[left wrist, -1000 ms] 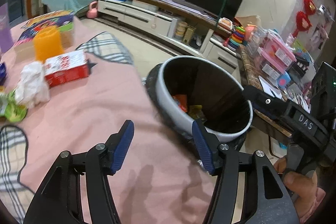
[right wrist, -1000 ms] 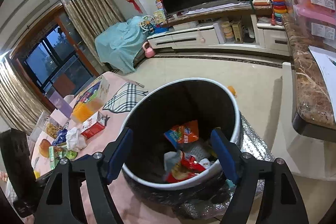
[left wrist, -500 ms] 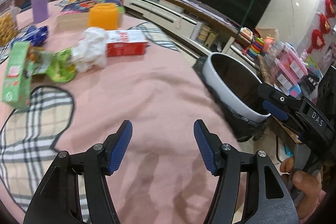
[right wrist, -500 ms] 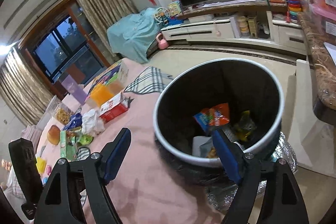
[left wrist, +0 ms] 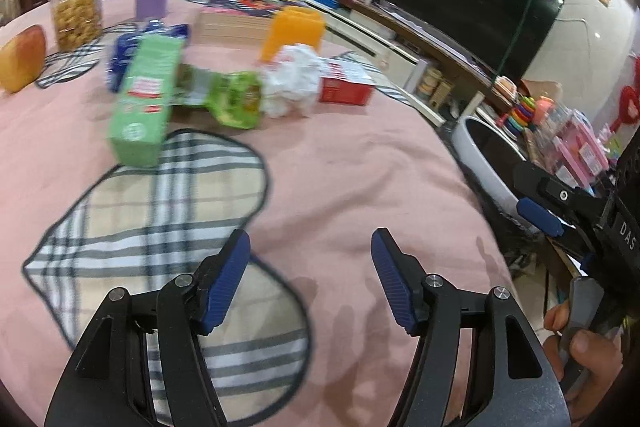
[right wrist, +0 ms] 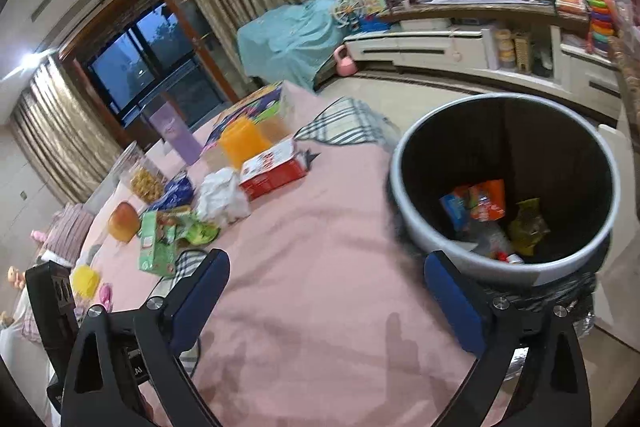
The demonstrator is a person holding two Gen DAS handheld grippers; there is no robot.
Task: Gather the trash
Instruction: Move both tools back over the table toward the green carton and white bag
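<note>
Both claws are seen spread apart and empty: the left claw (left wrist: 310,259) is held over the pink-clothed table (left wrist: 360,167), the right claw (right wrist: 326,279) above the table edge beside the trash bin (right wrist: 408,223). Wrappers are observed in the bin (colours orange, blue, yellow). Uncollected trash is noted grouped mid-table: a green carton (left wrist: 146,103), a green wrapper (left wrist: 238,101), crumpled white paper (left wrist: 294,79) and a red box (left wrist: 346,85).
</note>
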